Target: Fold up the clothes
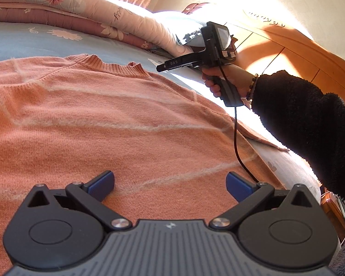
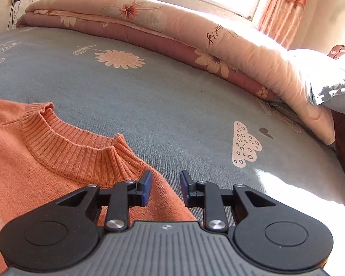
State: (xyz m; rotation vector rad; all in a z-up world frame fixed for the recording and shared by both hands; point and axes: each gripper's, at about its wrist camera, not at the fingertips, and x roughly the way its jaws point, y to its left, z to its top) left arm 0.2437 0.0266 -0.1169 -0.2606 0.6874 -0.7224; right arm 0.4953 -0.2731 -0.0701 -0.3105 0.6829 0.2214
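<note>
Orange knitted sweater (image 1: 117, 124) with a ribbed round collar (image 2: 80, 145) and faint pale stripes lay spread flat on the grey-blue bedsheet printed with pale flowers (image 2: 172, 87), its neckline toward the far side of the bed. Above the sweater's body hovered the left gripper (image 1: 170, 184), its blue-padded fingers (image 1: 102, 181) spread wide apart with nothing between them, only the knit visible in the gap. The right gripper (image 2: 166, 187) sat over the sweater's shoulder edge just beside the collar; its blue pads (image 2: 147, 187) stood a narrow gap apart, released, with the orange fabric edge and the sheet showing between them and no cloth pinched. From the left wrist view, that right gripper appeared as a black handheld device gripped by a hand (image 1: 220, 80) emerging from a dark fleecy sleeve (image 1: 306, 119), a beaded bracelet (image 1: 253, 87) at the wrist and a black cable (image 1: 237, 142) trailing down across the sweater. A folded pink floral quilt (image 2: 172, 23) lay along the far side of the bed, with a pale pillow (image 2: 333, 87) at its end near the orange wooden headboard (image 1: 287, 53). Sunlight came through a window with pink-orange curtains (image 2: 285, 2).
</note>
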